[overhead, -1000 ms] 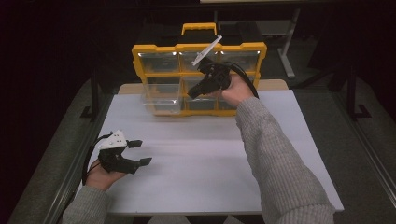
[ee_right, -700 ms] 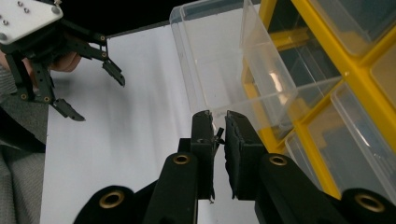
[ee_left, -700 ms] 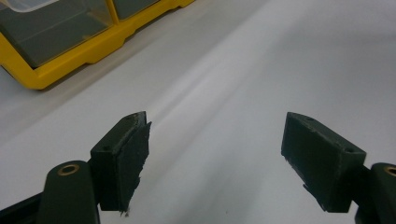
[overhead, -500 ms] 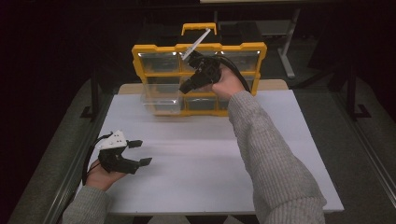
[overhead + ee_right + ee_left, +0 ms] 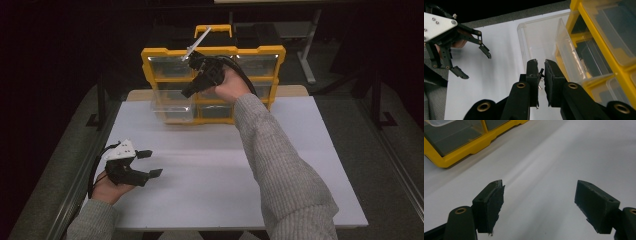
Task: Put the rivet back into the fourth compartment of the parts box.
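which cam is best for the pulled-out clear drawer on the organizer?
Right gripper view: the clear drawer sits close, jutting from the yellow organizer, just past the nearly shut right tongs. High view shows it small. Left gripper view catches a corner.

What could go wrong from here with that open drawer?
1. The right gripper pinches what looks like a small metal piece at the very tips of its jaws. It may slip and land on the table, not in the clear drawer.
2. That drawer sticks far out of the upright yellow organizer, so a knock might pull it free.
3. The left gripper rests apart, open, so nothing steadies the organizer.
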### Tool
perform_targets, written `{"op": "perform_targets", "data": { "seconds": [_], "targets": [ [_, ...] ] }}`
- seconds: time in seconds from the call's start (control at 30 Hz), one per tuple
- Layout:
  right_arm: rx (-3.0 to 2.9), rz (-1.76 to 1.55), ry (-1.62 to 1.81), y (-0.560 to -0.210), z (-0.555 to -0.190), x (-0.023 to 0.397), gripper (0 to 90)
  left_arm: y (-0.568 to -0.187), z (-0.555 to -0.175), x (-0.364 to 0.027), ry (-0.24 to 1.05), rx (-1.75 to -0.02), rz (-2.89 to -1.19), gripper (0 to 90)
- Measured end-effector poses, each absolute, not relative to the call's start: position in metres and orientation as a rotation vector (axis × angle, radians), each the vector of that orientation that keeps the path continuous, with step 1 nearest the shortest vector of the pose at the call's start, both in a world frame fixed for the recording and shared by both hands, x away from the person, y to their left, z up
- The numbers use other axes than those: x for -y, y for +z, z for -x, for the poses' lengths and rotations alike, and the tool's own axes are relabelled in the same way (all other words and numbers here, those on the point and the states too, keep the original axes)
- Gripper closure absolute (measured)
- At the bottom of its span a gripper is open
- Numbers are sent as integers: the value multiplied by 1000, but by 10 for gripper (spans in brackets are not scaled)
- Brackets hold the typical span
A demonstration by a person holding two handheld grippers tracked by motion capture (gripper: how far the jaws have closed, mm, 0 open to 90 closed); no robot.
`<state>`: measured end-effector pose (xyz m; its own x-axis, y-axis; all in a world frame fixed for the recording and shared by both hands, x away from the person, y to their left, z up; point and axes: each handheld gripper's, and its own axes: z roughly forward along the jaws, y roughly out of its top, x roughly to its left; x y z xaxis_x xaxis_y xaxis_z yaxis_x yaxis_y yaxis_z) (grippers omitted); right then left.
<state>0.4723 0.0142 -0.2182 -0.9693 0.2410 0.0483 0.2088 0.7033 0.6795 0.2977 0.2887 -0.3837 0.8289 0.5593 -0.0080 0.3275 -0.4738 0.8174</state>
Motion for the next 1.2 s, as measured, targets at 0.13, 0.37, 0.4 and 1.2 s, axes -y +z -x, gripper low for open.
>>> {"op": "perform_targets", "data": {
  "seconds": [0.13,0.37,0.4,1.2],
  "targets": [
    [-2855,-365,1138,-217,-474,-19,807,-383,-297,-289,324,-652,-2101,228],
    [-2857,-377,1147,-221,-478,-28,807,-383,-298,-289,322,-655,-2097,228],
    [-2860,-378,1150,-221,-478,-29,807,-383,-298,-289,322,-655,-2097,228],
    [-2882,-377,1100,-249,-489,-54,805,-382,-298,-292,325,-655,-2082,226]
  ]
}}
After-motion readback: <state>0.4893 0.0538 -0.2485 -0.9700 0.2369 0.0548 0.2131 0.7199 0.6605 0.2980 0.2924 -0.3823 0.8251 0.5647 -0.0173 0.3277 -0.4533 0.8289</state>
